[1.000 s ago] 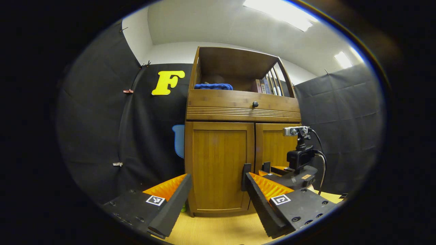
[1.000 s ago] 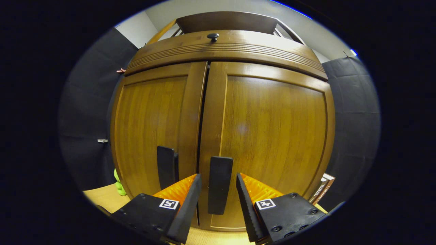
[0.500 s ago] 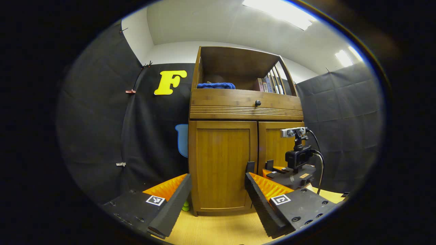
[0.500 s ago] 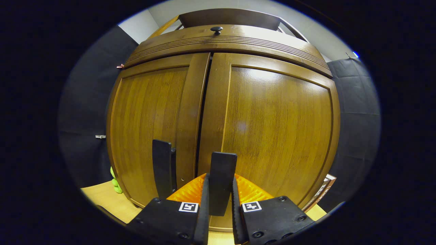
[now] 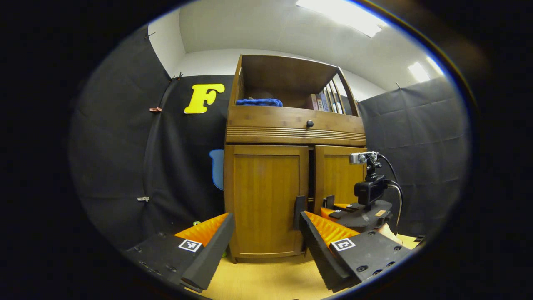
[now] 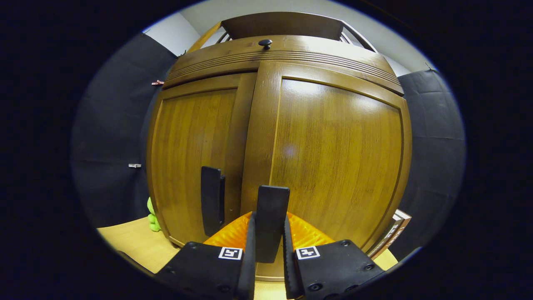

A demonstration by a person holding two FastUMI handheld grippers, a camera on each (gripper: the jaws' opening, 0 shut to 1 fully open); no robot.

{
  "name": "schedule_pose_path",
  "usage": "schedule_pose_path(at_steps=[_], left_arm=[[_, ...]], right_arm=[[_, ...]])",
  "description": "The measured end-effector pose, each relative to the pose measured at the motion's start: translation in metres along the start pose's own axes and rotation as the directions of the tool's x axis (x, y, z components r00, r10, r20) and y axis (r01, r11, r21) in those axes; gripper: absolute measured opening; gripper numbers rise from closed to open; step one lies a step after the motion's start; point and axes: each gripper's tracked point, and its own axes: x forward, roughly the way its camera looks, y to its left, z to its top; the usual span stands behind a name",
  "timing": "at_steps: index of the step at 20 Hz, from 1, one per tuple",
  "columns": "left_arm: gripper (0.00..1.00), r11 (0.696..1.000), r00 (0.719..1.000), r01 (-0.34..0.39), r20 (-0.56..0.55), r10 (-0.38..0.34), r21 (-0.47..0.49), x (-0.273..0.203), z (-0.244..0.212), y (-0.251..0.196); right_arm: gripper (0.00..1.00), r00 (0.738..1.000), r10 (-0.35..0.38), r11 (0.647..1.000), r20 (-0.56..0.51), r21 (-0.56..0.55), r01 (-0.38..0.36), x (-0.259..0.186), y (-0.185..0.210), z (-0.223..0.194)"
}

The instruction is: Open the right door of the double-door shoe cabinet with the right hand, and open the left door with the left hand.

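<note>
Clamping right tool [image 6: 267, 246] on door handle [image 6: 272, 216].

One cabinet [image 5: 291, 133]; two doors; two handles; two grippers.

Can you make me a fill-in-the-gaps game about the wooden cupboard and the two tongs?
1. The right tongs are shut on the right door's black ____.
2. The left tongs are ____, gripping nothing.
3. On the cupboard's top shelf lies a folded ____ cloth.
4. The left door's handle is coloured ____.

Missing words: handle; open; blue; black
</note>
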Motion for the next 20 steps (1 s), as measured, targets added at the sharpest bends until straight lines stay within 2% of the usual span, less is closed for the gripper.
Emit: schedule_pose_path(at_steps=[1,2,9,10,13,14,16,17,18,20], left_arm=[[0.97,1.000,1.000,0.011,-0.001,-0.011,-0.002,0.000,-0.001,-0.004],[0.97,1.000,1.000,0.021,0.001,-0.021,-0.005,0.001,-0.001,-0.008],[0.97,0.995,0.995,0.096,0.044,-0.094,-0.034,0.007,0.011,-0.046],[0.97,0.994,0.994,0.105,0.046,-0.104,-0.036,0.009,0.011,-0.051],[0.97,0.990,0.990,0.134,0.049,-0.132,-0.042,0.012,0.010,-0.067],[0.97,0.989,0.989,0.144,0.048,-0.142,-0.044,0.012,0.010,-0.073],[0.97,0.985,0.985,0.167,0.048,-0.165,-0.046,0.014,0.010,-0.086],[0.97,0.983,0.983,0.179,0.047,-0.177,-0.047,0.014,0.009,-0.092],[0.97,0.980,0.981,0.191,0.046,-0.189,-0.046,0.015,0.010,-0.098],[0.97,0.976,0.976,0.214,0.046,-0.212,-0.047,0.016,0.010,-0.111]], right_arm=[[0.32,1.000,0.006,1.000,-0.001,-0.004,-0.006,-0.005,-0.001,0.000],[0.28,1.000,0.012,1.000,-0.001,-0.007,-0.012,-0.011,-0.001,0.001],[0.28,0.999,0.051,0.998,0.004,-0.026,-0.051,-0.063,-0.011,0.002],[0.32,0.998,0.057,0.998,0.001,-0.027,-0.057,-0.071,-0.014,0.002],[0.32,0.998,0.070,0.997,-0.003,-0.021,-0.070,-0.092,-0.024,0.003],[0.28,0.997,0.071,0.997,-0.003,-0.020,-0.071,-0.099,-0.028,0.003],[0.28,0.998,0.069,0.997,0.000,-0.016,-0.069,-0.114,-0.036,0.002],[0.32,0.998,0.067,0.998,-0.001,-0.014,-0.067,-0.121,-0.041,0.003],[0.28,0.998,0.065,0.998,0.000,-0.011,-0.065,-0.127,-0.045,0.003],[0.32,0.998,0.062,0.998,-0.002,-0.013,-0.062,-0.138,-0.052,0.002]])
